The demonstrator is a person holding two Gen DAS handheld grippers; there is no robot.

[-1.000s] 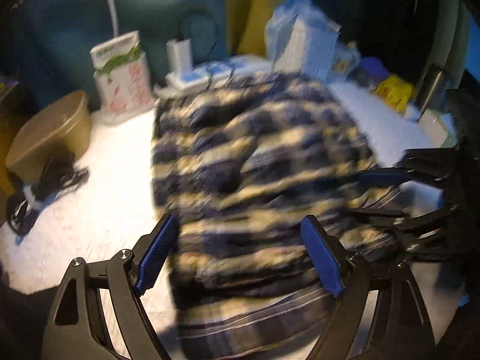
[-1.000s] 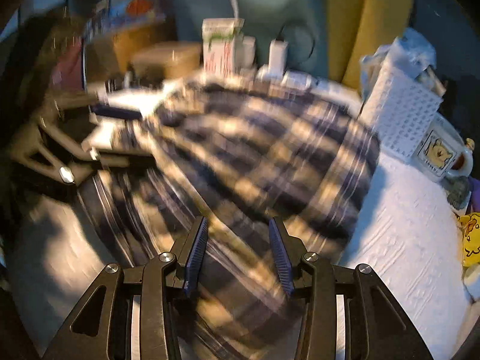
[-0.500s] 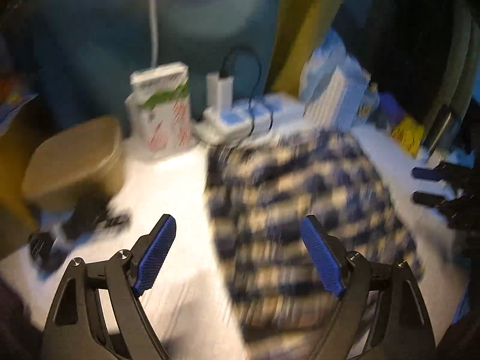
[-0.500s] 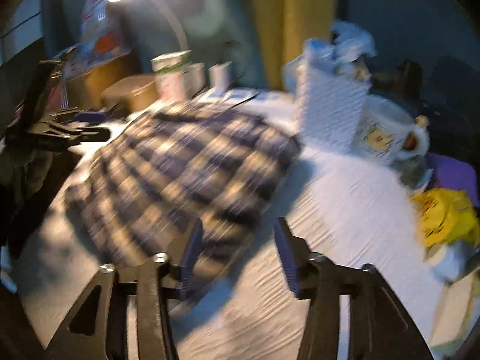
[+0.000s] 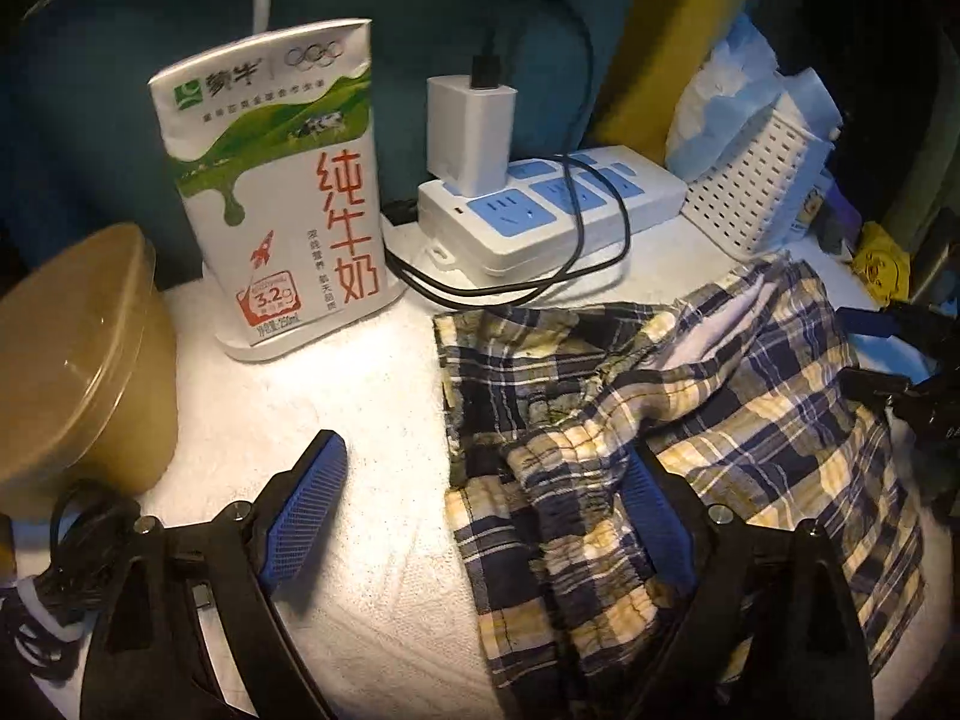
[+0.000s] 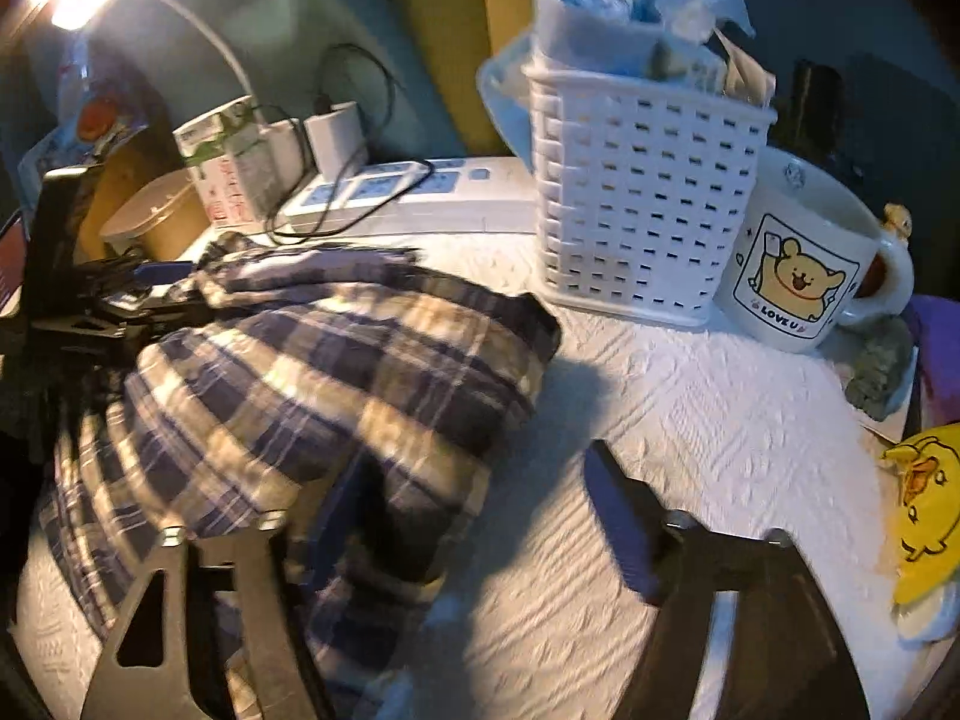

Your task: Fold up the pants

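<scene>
My left gripper is spread wide, nothing in it: one blue ribbed pad over bare cloth, the other over the edge of the pants. The pants are plaid, navy and cream, thin woven fabric, bunched in a loose rumpled heap at 3 o'clock in the left view, lying on the white textured table cover.

My right gripper is also wide, empty; its left finger is over the plaid hem, the right one over white cover. That view is motion-blurred.

Clutter crowding the back edge:
- milk carton at 11 o'clock, upright
- white power strip with charger and looped black cable, 12 o'clock, just beside the waistband
- perforated white plastic basket, rigid, at 1 o'clock in the right view
- ceramic bear mug touching the basket
- tan lidded bowl at 9 o'clock
</scene>
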